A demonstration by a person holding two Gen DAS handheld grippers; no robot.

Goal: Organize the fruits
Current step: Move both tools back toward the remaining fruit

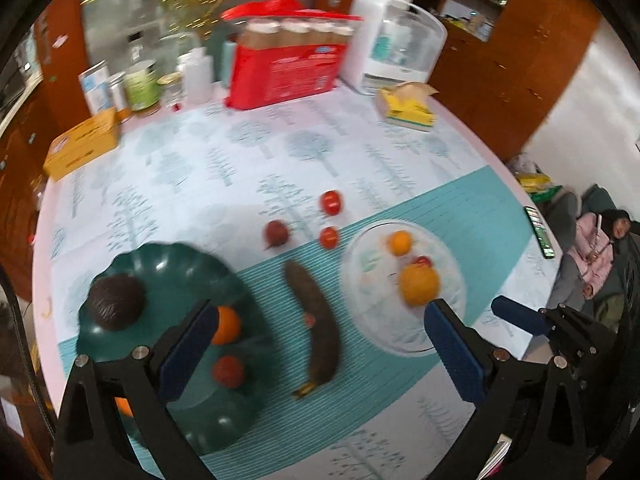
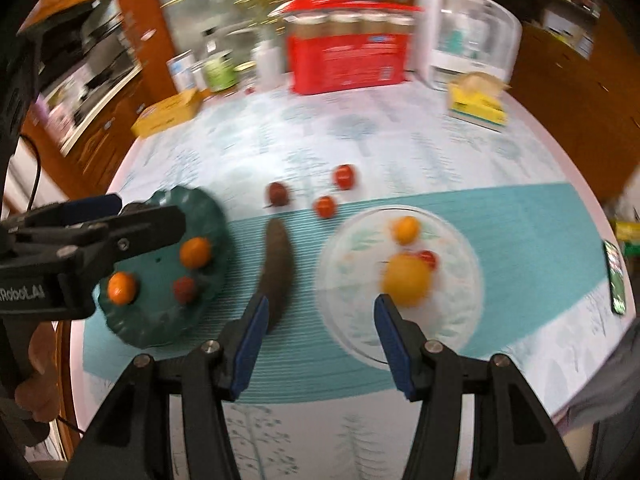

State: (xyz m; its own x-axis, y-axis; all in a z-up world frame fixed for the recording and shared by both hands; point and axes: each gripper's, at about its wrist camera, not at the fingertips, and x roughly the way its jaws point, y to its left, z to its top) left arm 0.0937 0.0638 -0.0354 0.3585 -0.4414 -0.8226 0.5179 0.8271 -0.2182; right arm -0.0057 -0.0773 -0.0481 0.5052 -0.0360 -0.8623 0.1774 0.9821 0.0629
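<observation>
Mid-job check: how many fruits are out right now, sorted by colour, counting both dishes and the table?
Orange fruits: 4
Red fruits: 5, one of them darker
Blackened banana: 1
Dark brown round fruit: 1
Total: 11
</observation>
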